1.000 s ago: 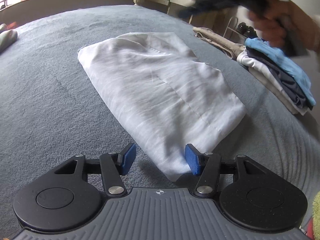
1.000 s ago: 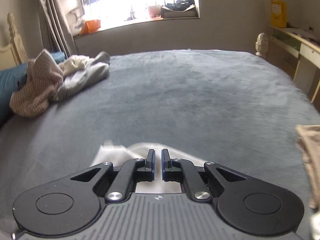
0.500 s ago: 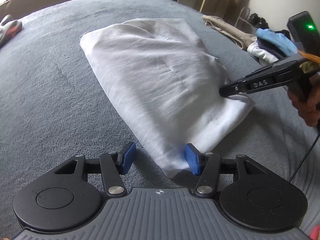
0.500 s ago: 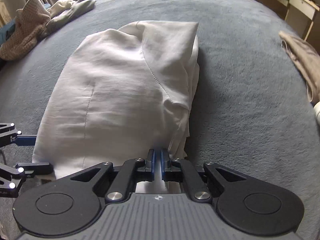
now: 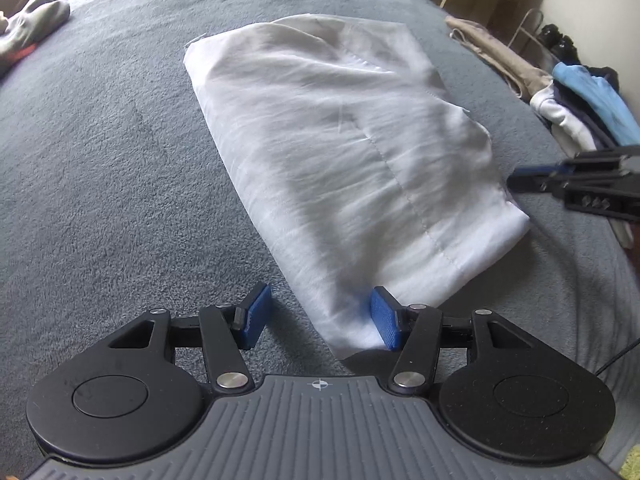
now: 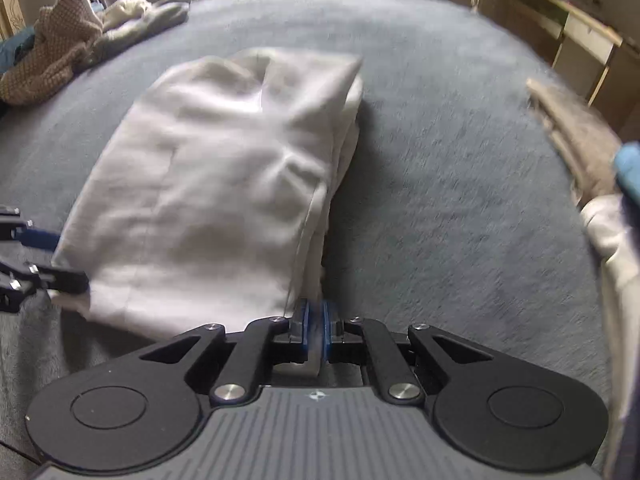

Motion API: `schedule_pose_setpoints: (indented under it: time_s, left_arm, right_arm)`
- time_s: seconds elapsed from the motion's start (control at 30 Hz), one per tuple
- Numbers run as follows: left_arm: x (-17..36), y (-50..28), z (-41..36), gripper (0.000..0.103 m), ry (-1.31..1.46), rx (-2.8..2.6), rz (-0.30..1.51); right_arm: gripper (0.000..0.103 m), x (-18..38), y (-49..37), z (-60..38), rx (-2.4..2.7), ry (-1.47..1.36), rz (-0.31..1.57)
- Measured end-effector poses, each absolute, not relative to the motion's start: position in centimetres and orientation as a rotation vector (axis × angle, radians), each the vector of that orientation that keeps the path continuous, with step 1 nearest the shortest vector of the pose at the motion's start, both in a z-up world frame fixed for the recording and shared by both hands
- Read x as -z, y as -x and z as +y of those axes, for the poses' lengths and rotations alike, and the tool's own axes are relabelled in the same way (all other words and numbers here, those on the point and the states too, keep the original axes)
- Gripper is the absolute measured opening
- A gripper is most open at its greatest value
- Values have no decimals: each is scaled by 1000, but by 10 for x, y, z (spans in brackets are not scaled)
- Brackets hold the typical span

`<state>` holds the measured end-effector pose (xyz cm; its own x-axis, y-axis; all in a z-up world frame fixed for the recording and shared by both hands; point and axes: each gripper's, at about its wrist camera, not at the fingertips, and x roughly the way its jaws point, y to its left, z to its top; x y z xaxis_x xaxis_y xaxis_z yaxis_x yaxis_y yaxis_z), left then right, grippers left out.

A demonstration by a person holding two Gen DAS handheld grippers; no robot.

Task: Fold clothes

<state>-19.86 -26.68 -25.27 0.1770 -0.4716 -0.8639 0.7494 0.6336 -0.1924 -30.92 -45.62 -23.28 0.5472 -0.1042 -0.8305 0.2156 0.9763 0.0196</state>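
Gripping a thin edge of the white garment [image 6: 224, 184] between nearly closed jaws, the right gripper [image 6: 316, 336] sat at the near right corner of the cloth, which lay partly folded on the grey bedspread [image 5: 100, 152]. The left gripper [image 5: 320, 316] stood about half open and held nothing, its 2 pads straddling the other near corner. Risks judged: a shallow pinch could slip; lifting 1 corner alone could skew the fold or separate the stacked layers.
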Motion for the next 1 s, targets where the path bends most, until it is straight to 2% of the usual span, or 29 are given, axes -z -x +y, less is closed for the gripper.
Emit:
schedule_pose_setpoints:
  time_s: [0.17,0.4,1.0]
  left_arm:
    - [253,197,-275,57,-315,841,1121]
    - [255,202,-277,61,-342,819,1118]
    - [258,205,-280,62,-362,799,1126]
  right_arm:
    - [6,216,290,-449,152,-67,892]
    - [6,259,259,-459,140,-84,980]
    - [6,218,241,-449,151,-107,882]
